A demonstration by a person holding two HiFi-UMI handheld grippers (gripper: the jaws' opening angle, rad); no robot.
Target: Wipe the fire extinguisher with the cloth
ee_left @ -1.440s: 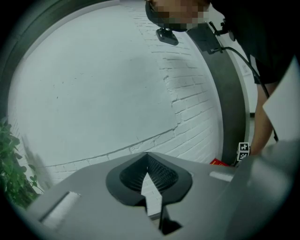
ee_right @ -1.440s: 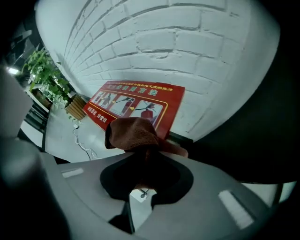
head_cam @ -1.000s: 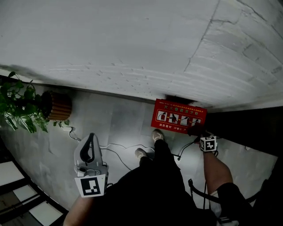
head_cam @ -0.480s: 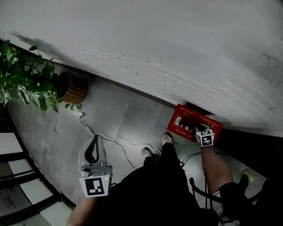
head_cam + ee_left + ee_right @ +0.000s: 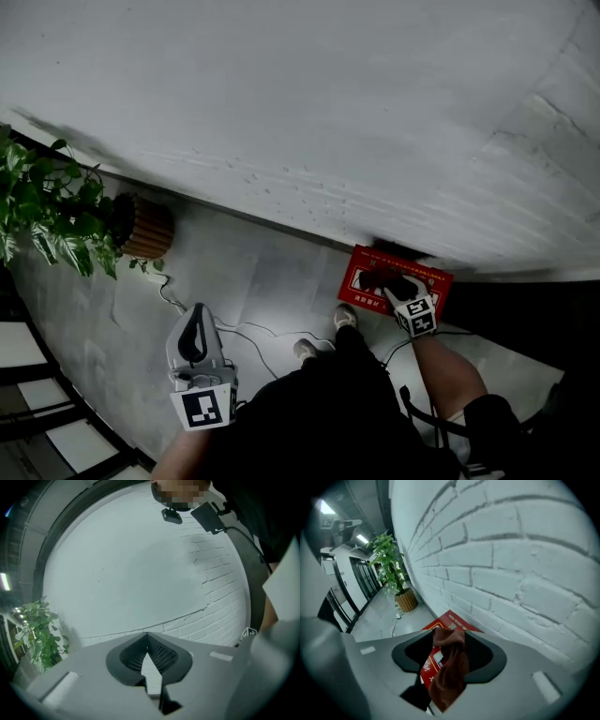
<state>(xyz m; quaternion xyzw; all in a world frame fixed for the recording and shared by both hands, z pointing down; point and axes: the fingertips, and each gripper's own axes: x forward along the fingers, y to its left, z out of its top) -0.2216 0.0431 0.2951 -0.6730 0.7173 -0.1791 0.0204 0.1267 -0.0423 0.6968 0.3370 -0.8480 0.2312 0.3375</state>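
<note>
A red fire extinguisher box (image 5: 435,282) with white pictograms lies on the floor against the white brick wall; no extinguisher itself shows. My right gripper (image 5: 388,280) hovers over the box's middle and points down at it. A dark red-brown cloth (image 5: 450,672) hangs bunched between its jaws, which have just been opening and stand apart at the tips. Below the right gripper (image 5: 445,632) the red box (image 5: 451,619) shows. My left gripper (image 5: 199,311) is held out at the lower left, far from the box. Its tips meet with nothing between them, and the left gripper (image 5: 147,636) faces the wall.
A leafy plant (image 5: 52,211) in a wicker pot (image 5: 146,228) stands by the wall at the left. A thin cable (image 5: 246,329) snakes over the grey floor. The person's shoes (image 5: 344,316) stand just before the box. Dark-framed glass panels line the left edge.
My right gripper has moved from the box's lower right corner to over its middle, with the cloth. The left gripper has shifted only slightly, and the head view has swung.
</note>
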